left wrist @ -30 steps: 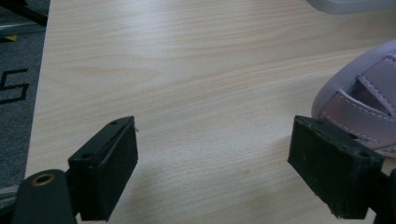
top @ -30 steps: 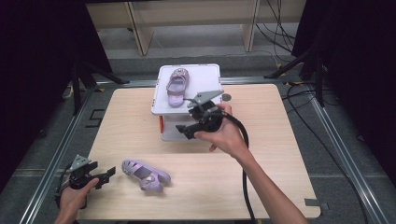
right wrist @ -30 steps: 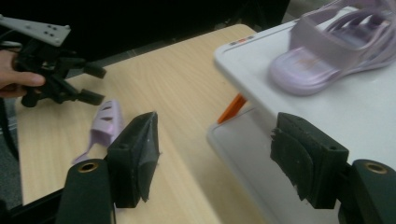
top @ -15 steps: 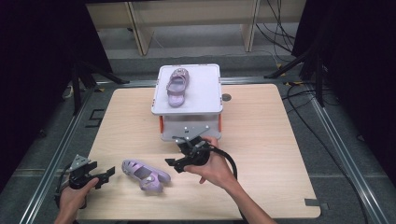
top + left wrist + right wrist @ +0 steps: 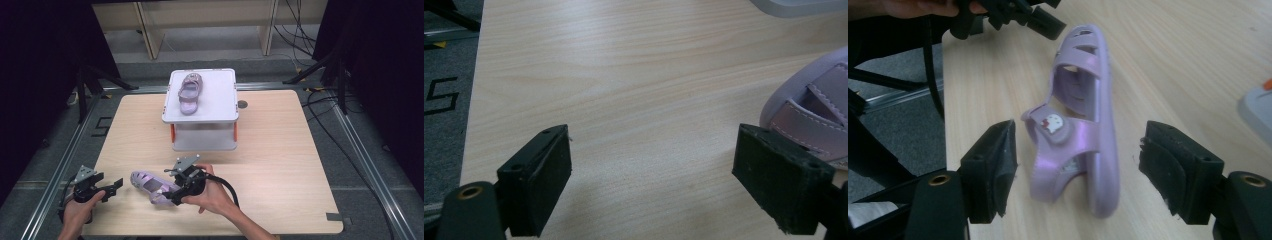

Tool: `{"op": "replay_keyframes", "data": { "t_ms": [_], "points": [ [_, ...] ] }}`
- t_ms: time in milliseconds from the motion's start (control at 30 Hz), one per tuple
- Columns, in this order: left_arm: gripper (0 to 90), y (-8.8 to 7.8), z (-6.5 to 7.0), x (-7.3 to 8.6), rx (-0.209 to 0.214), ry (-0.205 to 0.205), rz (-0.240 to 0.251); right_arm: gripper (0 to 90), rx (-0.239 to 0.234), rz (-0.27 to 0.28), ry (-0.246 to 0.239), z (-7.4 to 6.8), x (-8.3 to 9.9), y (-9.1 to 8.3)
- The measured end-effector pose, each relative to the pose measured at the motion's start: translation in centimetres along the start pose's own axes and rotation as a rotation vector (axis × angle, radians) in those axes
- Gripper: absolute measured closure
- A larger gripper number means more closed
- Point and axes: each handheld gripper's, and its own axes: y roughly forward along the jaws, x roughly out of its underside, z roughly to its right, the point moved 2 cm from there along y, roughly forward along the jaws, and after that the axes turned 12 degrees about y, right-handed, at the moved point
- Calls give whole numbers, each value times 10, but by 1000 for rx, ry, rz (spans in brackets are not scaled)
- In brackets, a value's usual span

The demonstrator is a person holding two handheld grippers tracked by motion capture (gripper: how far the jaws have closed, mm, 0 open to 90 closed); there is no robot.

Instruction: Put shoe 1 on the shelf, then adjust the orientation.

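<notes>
**Right tool drops from the stand to the loose sandal**

Since the earlier frames, the right tool [image 5: 176,196] has come down from beside the white stand [image 5: 227,95] at the table's far middle to the near edge, where it now sits at the heel end of the purple sandal [image 5: 150,184] lying on the table [image 5: 280,145]; the left one has kept its place.

At about 7 o'clock on the table, the left tool [image 5: 116,185] rests low in the person's hand, jaws wide apart with nothing between them. In the left gripper view the sandal's toe shows just past the right-hand jaw, close but not clamped. I judge it waits there to steady the shoe if it slides.

Just right of it, at about 6 o'clock, lies the sandal, toe toward the left tool and heel toward the right one. In the right gripper view [image 5: 1078,165] the jaws stand open on either side of the heel and its strap, with bare table showing between pads and shoe, so no grip is made yet. The approach from the heel probably gives the pads the narrow, firm sides of the sole.

Farther off, at 12 o'clock, the matching sandal [image 5: 188,93] sits on the left half of the stand's top, leaving room beside it, likely for this one.
</notes>
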Motion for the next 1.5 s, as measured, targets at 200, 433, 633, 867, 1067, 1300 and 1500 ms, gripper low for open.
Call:
{"op": "replay_keyframes", "data": {
  "t_ms": [200, 433, 633, 867, 1067, 1300, 1500],
  "points": [
    [151, 0, 0, 0, 1, 1, 2, 292, -13, -17, -26, -7, 0, 13],
    [151, 0, 1, -1, -3, 9, 1, 283, -14, -10, -91, -12, -2, 25],
    [151, 0, 0, 0, 3, 5, 4, 282, -8, -34, -103, -13, -1, 36],
    [151, 0, 1, 0, 4, 7, 7, 259, 31, -46, -101, -5, 1, 41],
    [151, 0, 1, 0, 4, 6, 9, 223, 79, -71, -59, 11, 5, 45],
    [151, -1, 0, -1, 1, 9, 5, 258, 82, -103, 43, 29, 13, 46],
    [151, -1, 0, -1, 4, 10, 10, 254, 82, -107, 46, 33, 13, 41]
  ]
}}
